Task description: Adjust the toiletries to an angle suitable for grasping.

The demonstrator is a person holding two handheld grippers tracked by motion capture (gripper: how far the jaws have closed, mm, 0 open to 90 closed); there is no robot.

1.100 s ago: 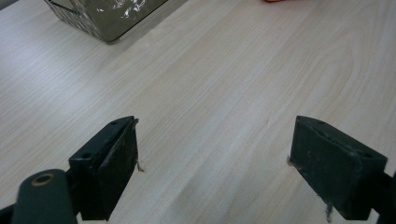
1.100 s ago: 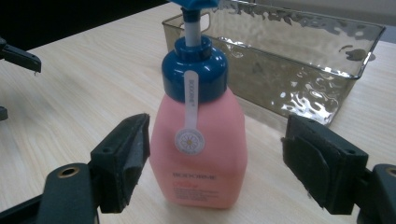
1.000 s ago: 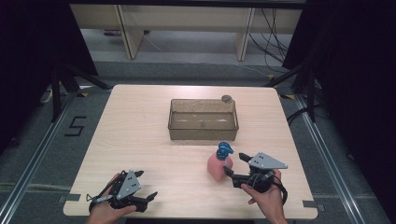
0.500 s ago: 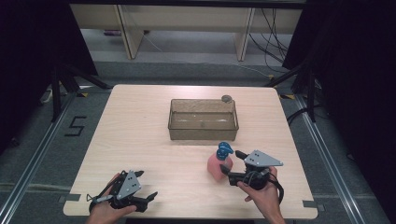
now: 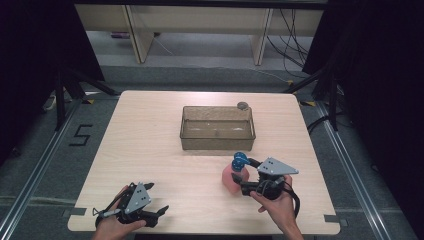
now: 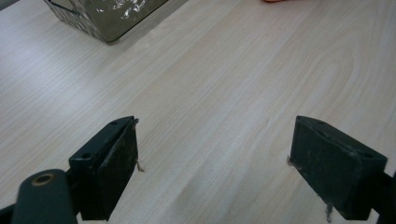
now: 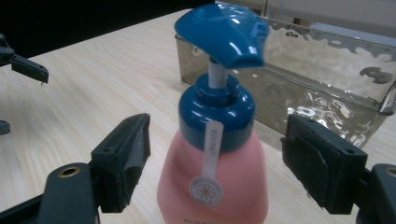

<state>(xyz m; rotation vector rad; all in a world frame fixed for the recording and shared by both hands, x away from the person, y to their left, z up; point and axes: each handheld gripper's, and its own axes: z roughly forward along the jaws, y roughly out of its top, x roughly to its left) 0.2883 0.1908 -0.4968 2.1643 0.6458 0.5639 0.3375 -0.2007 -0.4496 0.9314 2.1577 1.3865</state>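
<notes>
The pink soap bottle with a blue pump top [image 7: 215,154] stands upright on the pale wooden tabletop [image 5: 150,150], just in front of the clear brownish plastic bin [image 5: 217,128]. The right tongs [image 7: 215,163] sit around it, jaws spread, pads not touching its sides. Its bottom is cut off in the right gripper view. From above, the tongs hide part of it. The left tongs [image 6: 215,158] are wide apart over bare wood, holding nothing.

One pink pump bottle [image 5: 234,176], one clear bin [image 5: 217,128], one small grey round thing [image 5: 242,105] and two grippers, left gripper [image 5: 150,212] and right gripper [image 5: 246,179], are on the bench [image 5: 150,150].
</notes>
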